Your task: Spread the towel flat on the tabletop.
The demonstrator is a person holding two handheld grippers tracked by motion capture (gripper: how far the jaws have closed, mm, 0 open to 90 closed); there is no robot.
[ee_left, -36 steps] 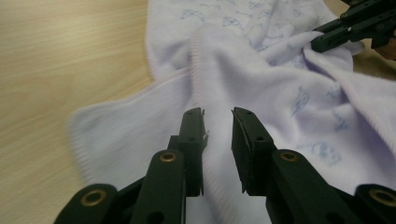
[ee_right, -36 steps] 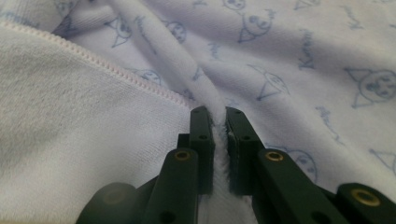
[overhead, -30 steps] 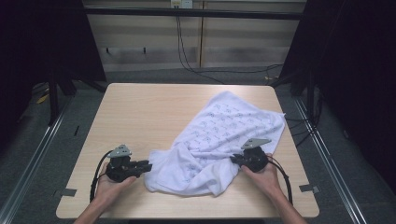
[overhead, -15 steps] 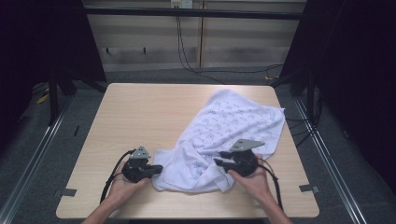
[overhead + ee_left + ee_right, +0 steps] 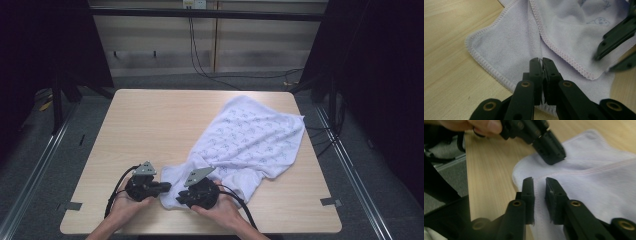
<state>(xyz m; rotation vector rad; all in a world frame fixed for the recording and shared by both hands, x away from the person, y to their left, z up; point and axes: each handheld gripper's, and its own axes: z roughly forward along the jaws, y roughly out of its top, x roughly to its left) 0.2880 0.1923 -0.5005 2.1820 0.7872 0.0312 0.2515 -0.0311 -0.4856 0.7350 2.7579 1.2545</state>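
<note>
The towel (image 5: 250, 145) lay slantwise across the desk (image 5: 150, 125), its far corner toward 1 o'clock and its bunched near end at 6 o'clock, where both tools worked. The left hand-held gripper (image 5: 541, 61) was pinched tight on a raised fold of cloth just inside the hemmed corner, a sliver of fabric showing between its tips. The right hand-held gripper (image 5: 539, 182) sat just beside it at its 3 o'clock in the high view, jaws a narrow gap apart after just closing in; the hem ran beneath them but nothing seemed caught between the pads. I judged the step to be taking a second hold on the near edge. To do it well, the left should keep its pinch steady while the right settles onto the stitched hem, catches one layer only, and closes fully before either hand lifts, so the edge spreads without slipping.
</note>
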